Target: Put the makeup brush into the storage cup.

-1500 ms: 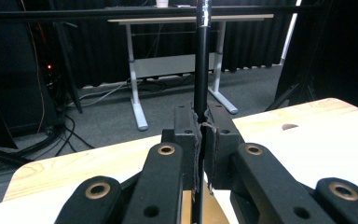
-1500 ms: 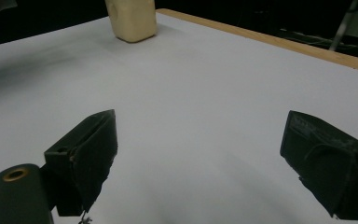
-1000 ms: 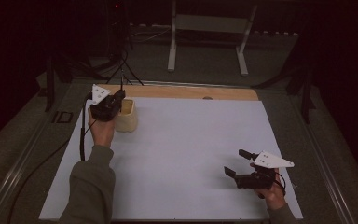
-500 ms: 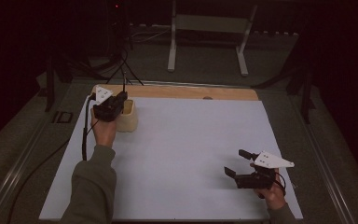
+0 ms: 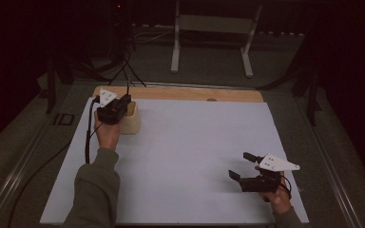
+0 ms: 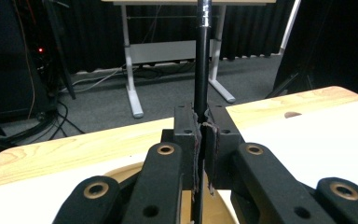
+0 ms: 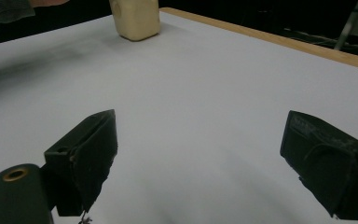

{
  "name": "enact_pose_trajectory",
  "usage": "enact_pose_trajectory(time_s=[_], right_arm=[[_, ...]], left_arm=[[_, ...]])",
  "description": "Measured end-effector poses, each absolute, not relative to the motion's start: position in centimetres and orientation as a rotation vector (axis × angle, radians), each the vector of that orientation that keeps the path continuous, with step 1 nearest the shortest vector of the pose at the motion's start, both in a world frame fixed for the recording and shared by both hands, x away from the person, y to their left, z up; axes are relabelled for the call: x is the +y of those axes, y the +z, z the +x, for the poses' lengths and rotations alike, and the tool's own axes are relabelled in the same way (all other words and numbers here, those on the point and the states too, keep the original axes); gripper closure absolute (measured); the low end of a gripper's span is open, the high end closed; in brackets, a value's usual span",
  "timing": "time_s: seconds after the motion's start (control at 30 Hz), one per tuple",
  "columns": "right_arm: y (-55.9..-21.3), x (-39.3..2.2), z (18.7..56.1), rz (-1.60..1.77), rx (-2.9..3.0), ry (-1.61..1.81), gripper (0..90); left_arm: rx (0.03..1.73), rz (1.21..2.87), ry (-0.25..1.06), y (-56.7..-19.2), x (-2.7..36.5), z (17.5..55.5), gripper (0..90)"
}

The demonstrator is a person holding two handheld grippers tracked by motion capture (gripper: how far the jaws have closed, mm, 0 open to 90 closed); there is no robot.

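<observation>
1. Right gripper point(image 5: 241, 167): near edge of the white mat point(image 5: 204, 142), held low in the right hand point(image 5: 278, 194). Jaws spread wide, nothing between them, bare mat ahead in the right gripper view. It points across the mat toward the cup point(image 7: 135, 18), well apart from it.
2. Left hand point(image 5: 107, 134): forearm reaches up the left side of the mat; wrist roughly level, gripper body pointing away from the person, over the cup.
3. Left gripper point(image 6: 204, 140): pads clamped on a thin black rod point(image 6: 202, 70). Rod stands upright, long axis vertical; upper part rises above the jaws, lower end drops below them toward the cup's mouth point(image 6: 121, 175).
4. Cup point(image 5: 129, 121): cream, upright, far-left part of the mat, just short of the wooden table edge point(image 5: 180, 93).
5. Key relation: rod directly over the cup opening, axis in line with it. Whether the tip is already inside or touches bottom, cannot tell.
6. Judgement: next move is straight up or down along the rod axis, left hand only; tilt risks tipping the cup.
</observation>
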State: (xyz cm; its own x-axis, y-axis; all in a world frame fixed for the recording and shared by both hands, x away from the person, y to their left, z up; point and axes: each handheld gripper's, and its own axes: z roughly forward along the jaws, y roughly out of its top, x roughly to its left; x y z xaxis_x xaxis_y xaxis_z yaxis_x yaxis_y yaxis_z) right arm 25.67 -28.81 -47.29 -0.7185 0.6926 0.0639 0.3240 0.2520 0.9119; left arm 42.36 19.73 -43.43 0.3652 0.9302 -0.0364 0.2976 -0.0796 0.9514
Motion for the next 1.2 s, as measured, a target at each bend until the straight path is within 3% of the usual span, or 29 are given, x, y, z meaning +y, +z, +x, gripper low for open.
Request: enact_pose_trajectory(time_s=[0.67, 0.7, 0.8, 0.87, 0.93, 1.2], right_arm=[[-47.3, -28.9, 25.7, 0.931, 2.18, 1.457, 10.8], [-47.3, -28.9, 25.7, 0.93, 2.18, 1.457, 10.8], [-47.3, -28.9, 25.7, 0.931, 2.181, 1.457, 10.8], [-47.3, -28.9, 25.7, 0.932, 2.179, 1.457, 10.8], [-47.3, -28.8, 25.7, 0.932, 2.178, 1.458, 10.8], [-47.3, -28.8, 25.7, 0.937, 2.179, 1.458, 10.8]], left_arm=[[1.157, 1.628, 0.731, -44.5, 20.4, 42.1, 84.0], [1.156, 1.621, 0.708, -44.5, 20.5, 42.1, 77.9], [1.184, 1.606, 0.66, -44.3, 20.9, 42.1, 40.7], [1.199, 1.596, 0.65, -44.2, 21.2, 42.0, 29.4], [1.207, 1.588, 0.645, -44.1, 21.5, 41.9, 24.9], [1.219, 1.588, 0.654, -43.8, 22.1, 41.5, 21.8]])
